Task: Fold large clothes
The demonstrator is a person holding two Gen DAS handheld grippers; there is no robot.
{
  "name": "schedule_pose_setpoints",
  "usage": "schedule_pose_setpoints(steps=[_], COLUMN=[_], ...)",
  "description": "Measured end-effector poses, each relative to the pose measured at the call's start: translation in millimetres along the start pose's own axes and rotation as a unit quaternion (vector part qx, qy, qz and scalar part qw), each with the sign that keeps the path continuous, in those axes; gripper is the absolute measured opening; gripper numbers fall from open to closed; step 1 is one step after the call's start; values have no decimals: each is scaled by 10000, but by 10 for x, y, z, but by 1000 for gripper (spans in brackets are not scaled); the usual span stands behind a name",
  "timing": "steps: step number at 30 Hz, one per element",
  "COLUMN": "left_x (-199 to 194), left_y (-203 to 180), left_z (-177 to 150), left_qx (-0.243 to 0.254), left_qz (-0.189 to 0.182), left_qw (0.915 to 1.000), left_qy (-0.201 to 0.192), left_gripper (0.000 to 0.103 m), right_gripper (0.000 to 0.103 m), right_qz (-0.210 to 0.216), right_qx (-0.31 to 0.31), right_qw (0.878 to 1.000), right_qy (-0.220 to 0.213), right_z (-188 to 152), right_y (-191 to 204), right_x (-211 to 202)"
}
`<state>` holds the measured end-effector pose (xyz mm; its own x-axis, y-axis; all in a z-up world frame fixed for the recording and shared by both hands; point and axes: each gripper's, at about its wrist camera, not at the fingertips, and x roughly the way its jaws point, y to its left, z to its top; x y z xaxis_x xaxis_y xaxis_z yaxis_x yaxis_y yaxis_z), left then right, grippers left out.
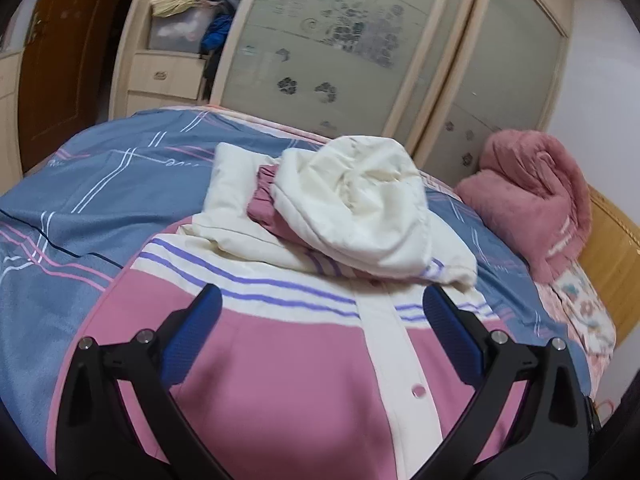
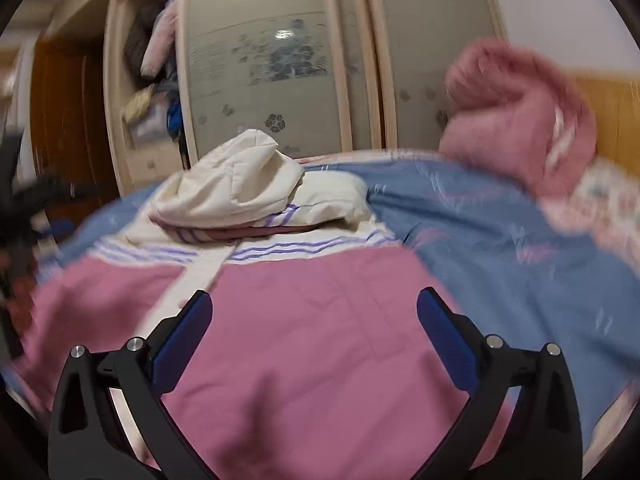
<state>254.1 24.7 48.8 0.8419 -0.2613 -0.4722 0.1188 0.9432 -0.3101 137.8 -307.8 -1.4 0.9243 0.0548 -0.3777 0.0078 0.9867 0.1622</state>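
I saw the pink and cream jacket lying spread on the bed, its cream hood bunched at the far end toward the wardrobe. My left gripper stood with its fingers wide apart above the jacket's snap placket, holding nothing. My right gripper was also spread wide over the pink front, nothing between its pads. A rolled pink blanket sat, I think, near the headboard; that view was blurred.

Home bedroom: bed, wardrobe.
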Motion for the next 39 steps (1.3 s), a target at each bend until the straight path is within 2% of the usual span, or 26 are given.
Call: schedule_pose_setpoints(steps=[2, 7, 13, 16, 17, 18, 19, 21, 23, 24, 27, 28, 31, 33, 37, 39], left_x=[-98, -534, -1081, -1363, -1453, -1560, -1600, -1662, -1665, -1654, -1620, -1615, -1557, -1509, -1394, -1345], left_y=[-30, -9, 138, 119, 93, 52, 28, 10, 57, 84, 145, 151, 121, 110, 102, 108], left_z=[-35, -192, -926, -1331, -1447, -1612, -1692, -1883, -1993, -2019, -2090, -2135, -2280, -2349, -2506, -2536], left_qx=[179, 735, 1704, 2364, 2618, 3047, 3269, 3756, 3974, 4016, 4194, 4310, 4744, 4897, 5252, 5317], left_qz=[46, -132, -187, 63, 151, 312, 431, 795, 928, 980, 1176, 1262, 1371, 1350, 1399, 1444], left_qw=[9998, 9967, 9849, 9709, 9639, 9500, 9416, 9201, 9107, 9087, 8992, 8926, 8692, 8613, 8394, 8344], left_qy=[-78, -327, -238, -371, -471, -612, -679, -774, -645, -578, -416, -404, -246, -114, 102, 174], left_gripper=[101, 101, 101, 101, 101, 101, 101, 101, 101, 101, 101, 101, 101, 101, 101, 101], right_gripper=[102, 102, 102, 102, 102, 102, 102, 102, 102, 102, 102, 102, 102, 102, 102, 102], right_qz=[-33, 75, -141, -381, -488, -571, -654, -913, -1103, -1274, -1466, -1525, -1590, -1624, -1648, -1652], right_qx=[-26, -33, -266, -730, -1014, -1376, -1689, -2453, -3460, -4059, -5079, -5234, -5458, -5572, -5702, -5755], right_qw=[9999, 9990, 9958, 9913, 9879, 9830, 9774, 9585, 9253, 8984, 8439, 8335, 8192, 8112, 8025, 7992], right_qy=[-107, -444, -864, -1028, -1064, -1072, -1086, -1131, -1094, -1086, -921, -904, -763, -716, -600, -531], right_z=[-22, -40, -120, -210, -263, -328, -397, -595, -917, -1136, -1572, -1644, -1772, -1822, -1868, -1888], right_y=[17, -81, -234, -209, -164, -98, -31, 132, 324, 419, 523, 538, 512, 501, 493, 502], right_x=[-130, -514, -1027, -1230, -1289, -1331, -1348, -1361, -1313, -1267, -1123, -1102, -1017, -986, -923, -887])
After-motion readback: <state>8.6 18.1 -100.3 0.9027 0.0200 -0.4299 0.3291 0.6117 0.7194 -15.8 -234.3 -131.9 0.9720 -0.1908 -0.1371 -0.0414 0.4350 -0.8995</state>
